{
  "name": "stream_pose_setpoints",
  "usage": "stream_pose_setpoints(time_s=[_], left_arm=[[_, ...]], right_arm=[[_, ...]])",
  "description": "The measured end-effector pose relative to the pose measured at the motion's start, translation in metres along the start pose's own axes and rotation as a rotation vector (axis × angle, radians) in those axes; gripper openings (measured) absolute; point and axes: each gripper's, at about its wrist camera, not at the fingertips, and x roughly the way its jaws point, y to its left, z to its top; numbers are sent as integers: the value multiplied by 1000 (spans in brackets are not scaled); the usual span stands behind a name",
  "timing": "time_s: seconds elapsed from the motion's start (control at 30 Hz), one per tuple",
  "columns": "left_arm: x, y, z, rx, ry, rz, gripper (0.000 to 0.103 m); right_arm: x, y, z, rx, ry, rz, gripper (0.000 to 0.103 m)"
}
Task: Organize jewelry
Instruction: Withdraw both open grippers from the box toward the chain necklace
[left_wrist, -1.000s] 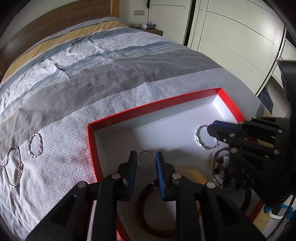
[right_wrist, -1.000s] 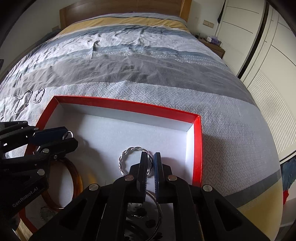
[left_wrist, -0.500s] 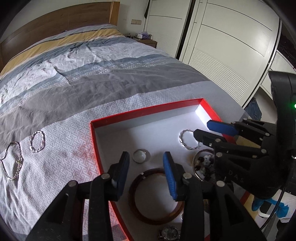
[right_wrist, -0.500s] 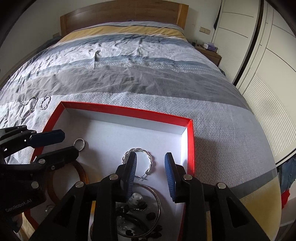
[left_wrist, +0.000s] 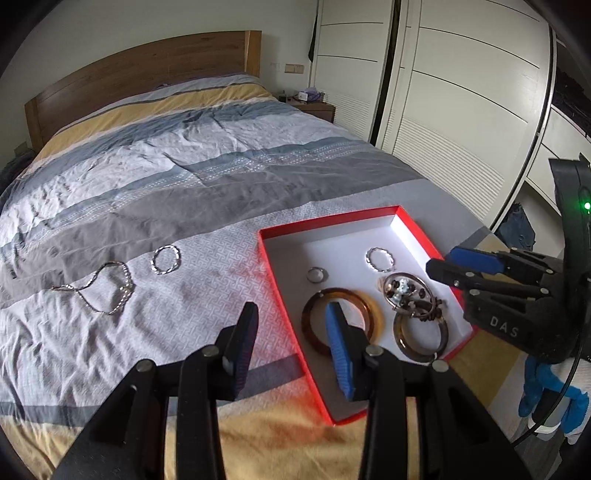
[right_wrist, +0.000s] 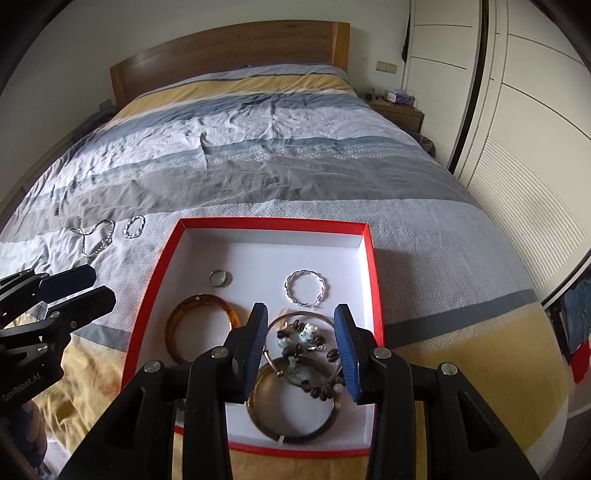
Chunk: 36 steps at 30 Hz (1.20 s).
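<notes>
Silver chain (left_wrist: 105, 286), twisted ring (left_wrist: 166, 259) on bedspread (left_wrist: 184, 206) | beside red box (left_wrist: 280, 291)

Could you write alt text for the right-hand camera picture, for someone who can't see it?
An open tool hovers over a red box on a bed, holding bracelets and a ring. A chain lies on the bedspread, left.

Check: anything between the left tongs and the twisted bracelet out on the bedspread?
Nothing visible. The left tongs are open, and only bare bedspread lies before the twisted bracelet. The chain lies beside it.
</notes>
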Motion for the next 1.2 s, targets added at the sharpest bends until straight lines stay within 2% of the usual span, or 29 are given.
stream_pose_setpoints(time_s=[0.1,0.23,0.6,1.2], left_arm=[[-21,7,-7,-15,0,21,37],[-50,16,-16,-36,-12,48,42],[-116,38,-43,-69,-48,120,43],[-213,73,-89,-143,-126,243,43]], right_arm=[[-21,8,-8,19,-10,10,42],[-46,19,-21,41,-14,23,44],[-98,31,-57,105,-7,27,44],[-186,75,-91,82,-70,70,45]])
